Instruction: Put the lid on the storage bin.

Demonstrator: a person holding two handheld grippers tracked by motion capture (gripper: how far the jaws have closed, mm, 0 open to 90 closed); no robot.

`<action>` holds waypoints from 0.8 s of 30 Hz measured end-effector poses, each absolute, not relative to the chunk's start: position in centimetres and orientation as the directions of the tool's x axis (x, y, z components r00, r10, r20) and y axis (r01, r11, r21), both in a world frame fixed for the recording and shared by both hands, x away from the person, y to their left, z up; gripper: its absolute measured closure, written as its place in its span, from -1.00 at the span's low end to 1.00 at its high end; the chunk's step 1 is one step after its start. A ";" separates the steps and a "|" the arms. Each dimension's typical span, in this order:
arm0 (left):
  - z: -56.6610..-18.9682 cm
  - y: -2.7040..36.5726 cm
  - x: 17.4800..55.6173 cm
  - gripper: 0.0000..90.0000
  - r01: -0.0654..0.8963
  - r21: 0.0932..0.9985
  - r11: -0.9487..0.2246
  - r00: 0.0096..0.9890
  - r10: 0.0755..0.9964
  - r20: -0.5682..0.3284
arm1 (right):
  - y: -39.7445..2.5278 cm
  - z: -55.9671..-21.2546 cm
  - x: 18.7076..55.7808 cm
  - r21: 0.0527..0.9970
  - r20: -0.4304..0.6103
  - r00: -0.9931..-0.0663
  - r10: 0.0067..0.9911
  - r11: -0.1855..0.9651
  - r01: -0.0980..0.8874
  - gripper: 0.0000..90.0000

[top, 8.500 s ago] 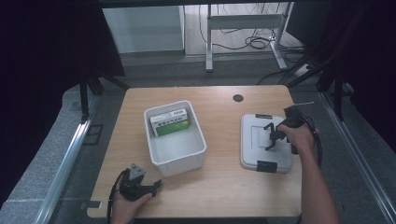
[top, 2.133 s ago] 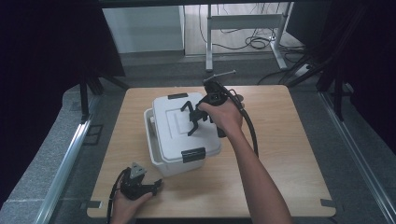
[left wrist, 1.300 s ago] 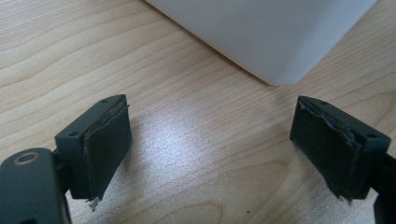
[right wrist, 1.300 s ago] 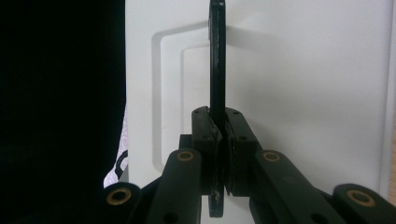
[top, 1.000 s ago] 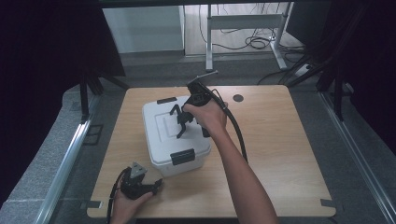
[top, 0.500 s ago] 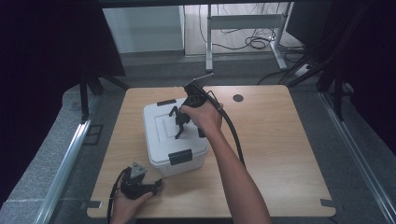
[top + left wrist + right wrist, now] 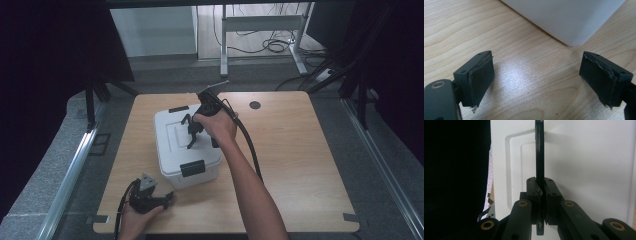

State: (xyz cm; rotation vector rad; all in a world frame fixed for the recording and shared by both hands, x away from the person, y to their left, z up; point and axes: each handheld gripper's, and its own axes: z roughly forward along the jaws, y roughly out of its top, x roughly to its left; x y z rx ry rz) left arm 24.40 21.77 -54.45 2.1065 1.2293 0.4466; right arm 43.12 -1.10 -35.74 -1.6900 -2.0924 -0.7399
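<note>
The right gripper (image 7: 541, 195) is clamping its jaws on the thin black handle (image 7: 539, 152) of the white lidded box (image 7: 172, 142) near the frame's centre, while the left gripper (image 7: 150, 199), jaws spread wide and empty, is resting on the wooden table (image 7: 300, 150) at lower left.

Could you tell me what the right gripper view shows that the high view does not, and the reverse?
Right gripper view alone: up close, the right gripper has its jaws shut on the black handle, a thin upright bar, with the lid's raised rectangular outline behind.

High view alone: the whole white box with a black latch at its front, the left gripper resting near the table's front edge, and the floor beyond.

Both: the white lid and the right gripper holding its handle.
</note>
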 end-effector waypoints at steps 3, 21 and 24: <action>-54.4 21.8 24.4 -0.73 0.643 0.682 -0.349 0.502 0.864 -0.031 | -1.0 -35.8 43.2 0.173 0.570 -0.223 0.791 0.150 0.973 0.88; -54.5 21.8 24.4 -0.73 0.643 0.682 -0.349 0.502 0.864 -0.032 | -0.9 -36.0 43.1 0.188 0.564 -0.245 0.788 0.167 0.968 0.86; -54.5 21.8 24.4 -0.73 0.643 0.682 -0.349 0.502 0.864 -0.031 | -0.9 -36.0 43.1 0.190 0.564 -0.249 0.787 0.170 0.967 0.85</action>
